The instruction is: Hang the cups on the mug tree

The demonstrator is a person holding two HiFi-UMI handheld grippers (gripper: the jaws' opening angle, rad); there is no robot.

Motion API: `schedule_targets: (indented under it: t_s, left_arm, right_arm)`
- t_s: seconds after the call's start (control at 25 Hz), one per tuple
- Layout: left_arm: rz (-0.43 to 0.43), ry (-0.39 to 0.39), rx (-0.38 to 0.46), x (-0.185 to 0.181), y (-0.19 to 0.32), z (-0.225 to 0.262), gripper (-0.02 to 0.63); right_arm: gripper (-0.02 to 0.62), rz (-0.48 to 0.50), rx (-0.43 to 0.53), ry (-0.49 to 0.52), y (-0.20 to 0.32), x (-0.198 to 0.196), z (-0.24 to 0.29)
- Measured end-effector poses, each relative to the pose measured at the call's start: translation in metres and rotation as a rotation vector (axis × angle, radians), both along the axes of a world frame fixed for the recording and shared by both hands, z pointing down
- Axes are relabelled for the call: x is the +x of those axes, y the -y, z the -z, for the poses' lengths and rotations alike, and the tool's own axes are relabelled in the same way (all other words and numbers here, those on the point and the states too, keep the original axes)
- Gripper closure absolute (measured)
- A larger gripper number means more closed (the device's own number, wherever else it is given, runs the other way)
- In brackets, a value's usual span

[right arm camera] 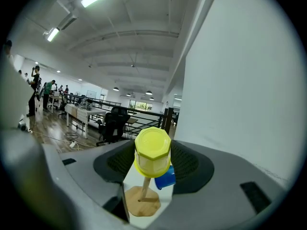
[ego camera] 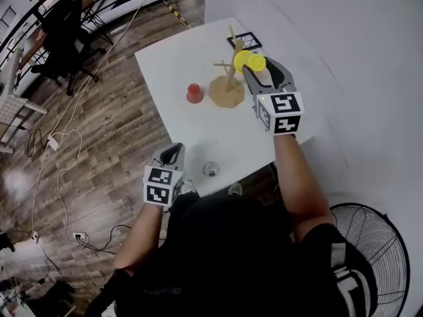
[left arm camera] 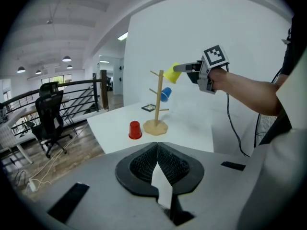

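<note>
The wooden mug tree [ego camera: 229, 83] stands on the white table [ego camera: 173, 127], with a blue cup [left arm camera: 166, 94] hanging on one of its pegs. My right gripper [ego camera: 252, 67] is shut on a yellow cup [ego camera: 250, 61] and holds it level beside the top of the tree. In the right gripper view the yellow cup [right arm camera: 152, 153] sits between the pads, bottom facing the camera, with the blue cup [right arm camera: 166, 178] and the tree base behind it. A red cup [ego camera: 193, 93] stands upside down left of the tree. My left gripper [ego camera: 173, 154] is shut and empty at the table's near edge.
A small round grey object [ego camera: 211, 169] lies near the table's front edge. A black-framed marker card [ego camera: 244, 42] lies behind the tree. A white wall runs along the right. A floor fan [ego camera: 370, 256] stands at lower right, and office chairs [ego camera: 63, 32] with cables fill the wooden floor at left.
</note>
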State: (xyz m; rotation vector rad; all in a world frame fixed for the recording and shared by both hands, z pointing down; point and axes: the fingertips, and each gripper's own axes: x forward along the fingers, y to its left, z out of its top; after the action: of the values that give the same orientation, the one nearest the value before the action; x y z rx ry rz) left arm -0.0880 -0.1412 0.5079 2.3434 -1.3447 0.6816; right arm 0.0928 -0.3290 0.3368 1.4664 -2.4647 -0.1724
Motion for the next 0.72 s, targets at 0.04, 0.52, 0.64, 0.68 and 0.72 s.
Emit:
schedule_targets:
  t_s: [0.04,0.52,0.64,0.68,0.72]
  left_arm:
    - [0.002,-0.002,0.002,-0.001,0.000,0.000,0.591]
    - [-0.017,-0.003,-0.002,0.003,0.003,0.001,0.591]
    - [-0.024,-0.003,0.000,0.005,0.005,0.002,0.591]
    - [-0.026,-0.003,0.001,0.005,0.006,0.003,0.591]
    - [-0.026,-0.003,0.003,0.005,0.006,0.004,0.591]
  right_arm:
    - [0.370,0.002,-0.011,0.002,0.001,-0.001,-0.003]
    - [0.368,0.024,-0.022,-0.002,-0.015,-0.001,-0.006]
    - [0.370,0.026,-0.015,0.004,-0.024,0.004,-0.004]
    - [0.370,0.025,-0.014,0.004,-0.027,0.006,-0.004]
    - [0.370,0.024,-0.014,0.003,-0.031,0.010,-0.005]
